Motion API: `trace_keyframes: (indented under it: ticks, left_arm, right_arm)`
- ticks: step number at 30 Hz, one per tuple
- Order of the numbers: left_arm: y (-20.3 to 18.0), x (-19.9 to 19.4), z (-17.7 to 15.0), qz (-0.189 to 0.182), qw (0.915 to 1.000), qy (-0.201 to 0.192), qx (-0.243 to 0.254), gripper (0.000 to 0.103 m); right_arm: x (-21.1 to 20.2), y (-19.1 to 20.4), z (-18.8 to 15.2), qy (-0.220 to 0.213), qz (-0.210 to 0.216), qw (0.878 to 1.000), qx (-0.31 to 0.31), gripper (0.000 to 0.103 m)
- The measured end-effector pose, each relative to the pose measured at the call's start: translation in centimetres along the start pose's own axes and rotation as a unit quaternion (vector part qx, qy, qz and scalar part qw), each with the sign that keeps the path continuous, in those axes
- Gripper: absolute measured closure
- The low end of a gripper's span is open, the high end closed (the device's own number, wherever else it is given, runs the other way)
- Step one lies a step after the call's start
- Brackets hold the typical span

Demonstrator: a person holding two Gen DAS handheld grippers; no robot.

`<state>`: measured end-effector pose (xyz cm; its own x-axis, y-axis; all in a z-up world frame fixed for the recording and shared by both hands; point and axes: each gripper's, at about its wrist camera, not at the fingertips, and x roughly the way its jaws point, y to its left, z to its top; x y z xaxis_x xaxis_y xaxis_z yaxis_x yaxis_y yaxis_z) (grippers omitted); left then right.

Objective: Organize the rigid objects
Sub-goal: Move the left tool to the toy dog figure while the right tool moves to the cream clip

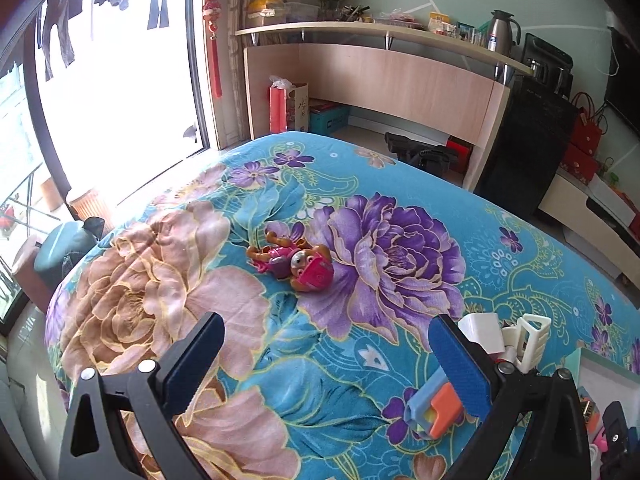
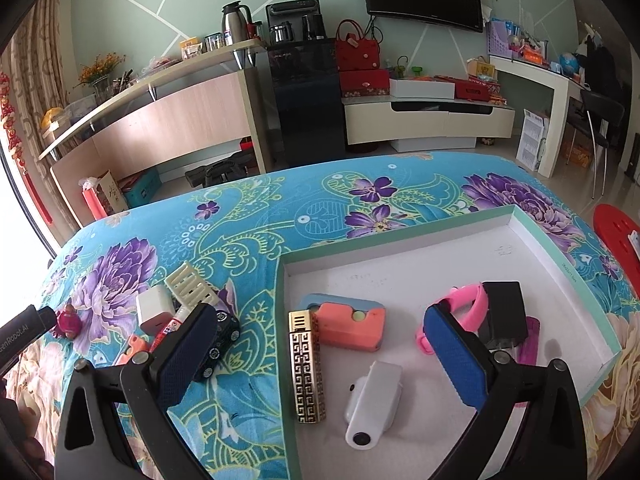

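Centre of left view: pup figure (image 1: 294,261) lies on floral surface (image 1: 360,360), left tongs (image 1: 326,354) spread, empty. Right view, lower half: right tongs (image 2: 316,346) spread over box (image 2: 560,268) holding gold lighter (image 2: 306,366), pink watch (image 2: 460,308).

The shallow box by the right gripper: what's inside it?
Inside the box: gold patterned bar, orange-and-blue case, white clip device, pink band, black block. A magenta item is mostly covered.
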<state>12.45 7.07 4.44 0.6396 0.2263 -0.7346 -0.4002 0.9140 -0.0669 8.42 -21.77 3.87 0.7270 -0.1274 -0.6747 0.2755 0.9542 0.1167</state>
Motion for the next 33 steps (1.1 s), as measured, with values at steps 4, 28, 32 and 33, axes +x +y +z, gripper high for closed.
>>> trace_keyframes:
  ticks: [4,28,32,33]
  left_arm:
    - [2.2,0.4,0.4,0.002,0.9996,0.005,-0.027,0.0]
    - [7.6,6.2,2.8,-0.018,0.9978,0.013,-0.062,0.0]
    - [6.4,7.7,3.1,-0.017,0.9986,0.024,-0.045,0.0]
    - [6.1,8.1,3.2,-0.016,0.9986,0.03,-0.041,0.0]
  right_arm:
    - [-0.5,1.2,-0.4,-0.007,0.04,0.999,-0.009,0.0]
    - [4.9,9.4,1.5,0.039,0.012,0.992,-0.122,0.0]
    - [6.8,10.2,1.7,0.064,0.018,0.989,-0.13,0.0]
    - [7.3,10.3,1.7,0.071,0.02,0.988,-0.133,0.0]
